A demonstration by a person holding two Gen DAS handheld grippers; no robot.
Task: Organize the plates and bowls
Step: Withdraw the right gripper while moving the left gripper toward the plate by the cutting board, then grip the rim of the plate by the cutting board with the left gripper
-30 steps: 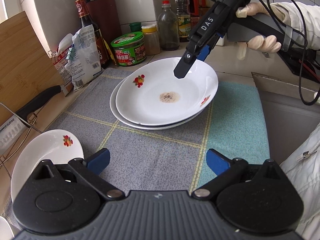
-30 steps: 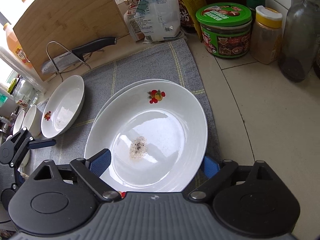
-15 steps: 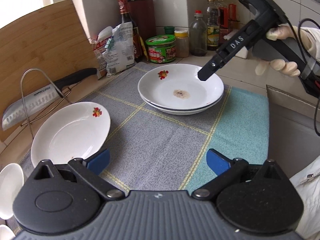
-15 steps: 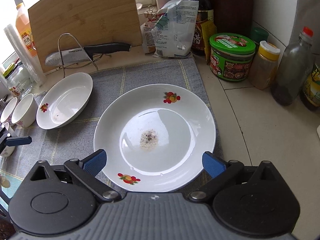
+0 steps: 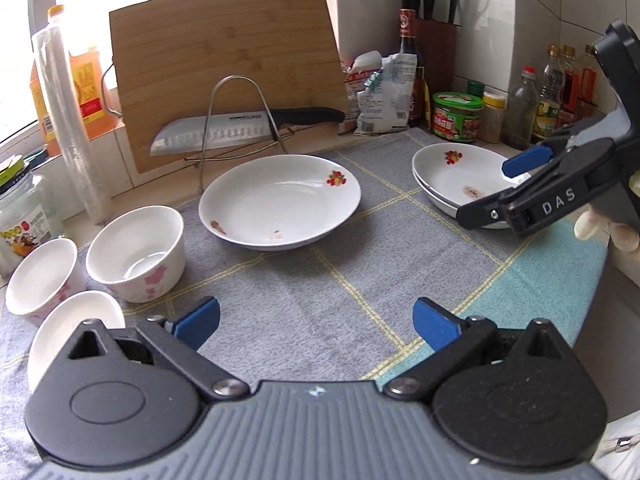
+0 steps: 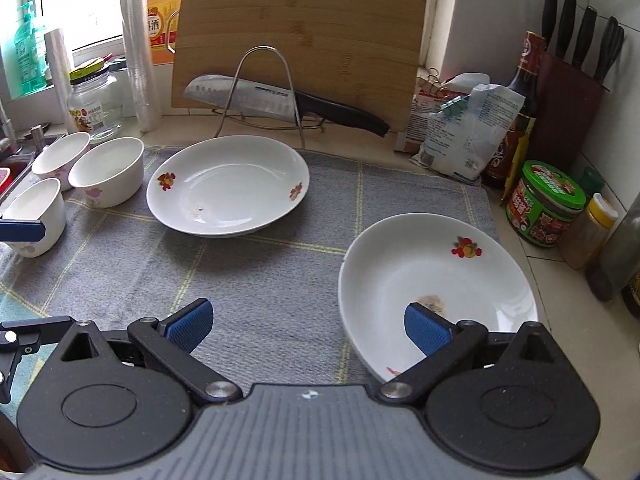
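Observation:
A stack of two white flowered plates (image 5: 452,172) (image 6: 436,276) lies at the right of the grey cloth. A single white plate (image 5: 280,200) (image 6: 228,184) lies in the middle, in front of the wire rack. Three white bowls (image 5: 136,252) (image 6: 108,170) stand at the left. My left gripper (image 5: 316,322) is open and empty, low over the cloth's near edge. My right gripper (image 6: 308,322) is open and empty, its right finger over the stack's near rim; it also shows in the left wrist view (image 5: 516,176).
A bamboo cutting board (image 5: 224,68) leans at the back with a knife (image 5: 240,128) on a wire rack (image 5: 236,120). Jars, sauce bottles and a knife block (image 6: 564,100) crowd the right corner. A glass jar (image 6: 94,108) and film rolls stand left.
Both grippers have pulled back and up from the stacked plates. The left view has swung left, bringing the single plate, bowls and cutting board into sight.

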